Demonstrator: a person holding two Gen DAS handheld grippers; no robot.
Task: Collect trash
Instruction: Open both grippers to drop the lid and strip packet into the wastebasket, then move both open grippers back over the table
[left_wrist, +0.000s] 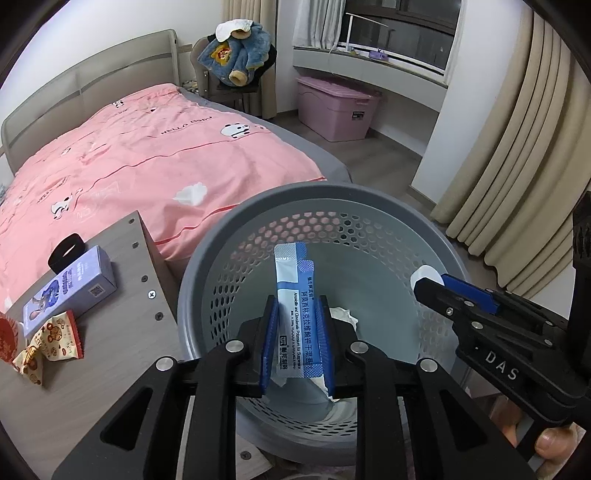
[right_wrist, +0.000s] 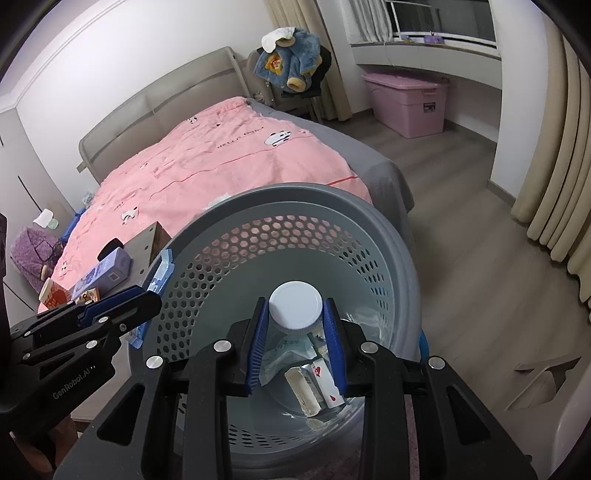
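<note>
Left wrist view shows the left gripper (left_wrist: 299, 343) pinching a blue and white medicine sachet (left_wrist: 295, 314) between its blue pads, over the open mouth of the grey perforated trash basket (left_wrist: 207, 266). The sachet's long axis runs away from the camera along the fingers, its sealed top end pointing toward the far rim; its lower end is torn and partly hidden behind the right-hand pad. Below it, only a scrap of crumpled white paper (left_wrist: 343, 317) shows on the basket floor.

The right gripper (right_wrist: 297, 332) is closed on a small clear bottle with a white cap (right_wrist: 294, 304), cap facing the camera; the bottle's body is mostly covered by the cap and pads, so its contents cannot be made out. It also hangs above the basket's mouth. Under it, inside the basket, lie a pale wrapper (right_wrist: 288, 350), a cream stick-like piece (right_wrist: 304, 391) and a small white carton with red marks (right_wrist: 327, 384); further items are cut off by the fingers.

Just left of the basket, a wooden side table (left_wrist: 110, 369) carries a purple box (left_wrist: 70, 288), a snack wrapper (left_wrist: 51, 339) and a black clip (left_wrist: 66, 251) half hidden behind the box. Beyond stands a bed with a pink quilt (left_wrist: 147, 158).
</note>
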